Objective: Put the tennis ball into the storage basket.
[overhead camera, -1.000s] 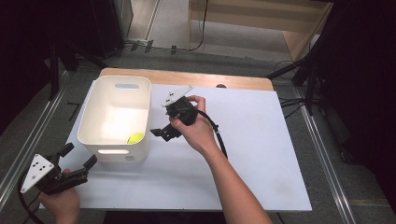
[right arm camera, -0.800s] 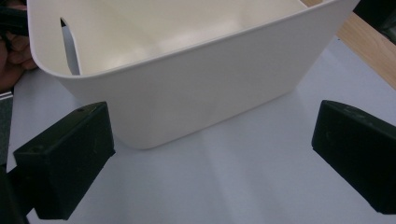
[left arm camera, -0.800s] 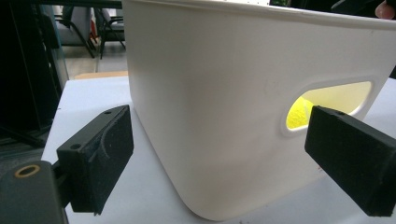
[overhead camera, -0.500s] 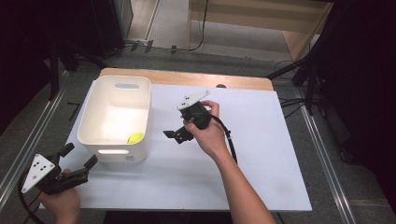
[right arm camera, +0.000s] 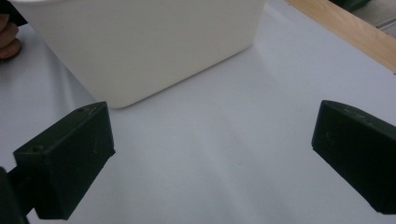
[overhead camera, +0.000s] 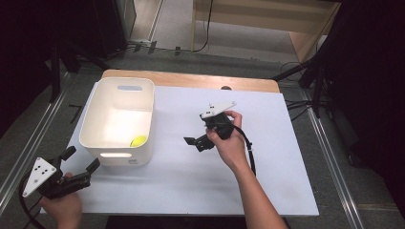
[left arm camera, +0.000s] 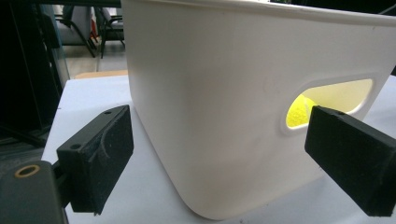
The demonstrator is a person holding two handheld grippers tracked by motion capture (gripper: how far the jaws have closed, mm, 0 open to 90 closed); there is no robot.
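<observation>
Yellow-green ball (overhead camera: pixel 139 141) lies in white handled bin (overhead camera: pixel 90 125); left gripper (overhead camera: pixel 79 162) and right gripper (overhead camera: pixel 194 141) gape empty.

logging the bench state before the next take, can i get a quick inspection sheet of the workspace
surface: white board on a wooden table top, bare apart from the bin
job's things: white bin with handle cut-outs stands upright at the board's left; a yellow ball lies inside at its near right corner, also seen through the cut-out
clutter: nothing seen
grippers: left gripper open, empty, at the near left corner facing the bin; right gripper open, empty, held above mid-board, pointing toward the bin
cables: one trails from each gripper; right cable runs along the forearm
surroundings: dark stands, floor cables, wooden furniture behind the table
</observation>
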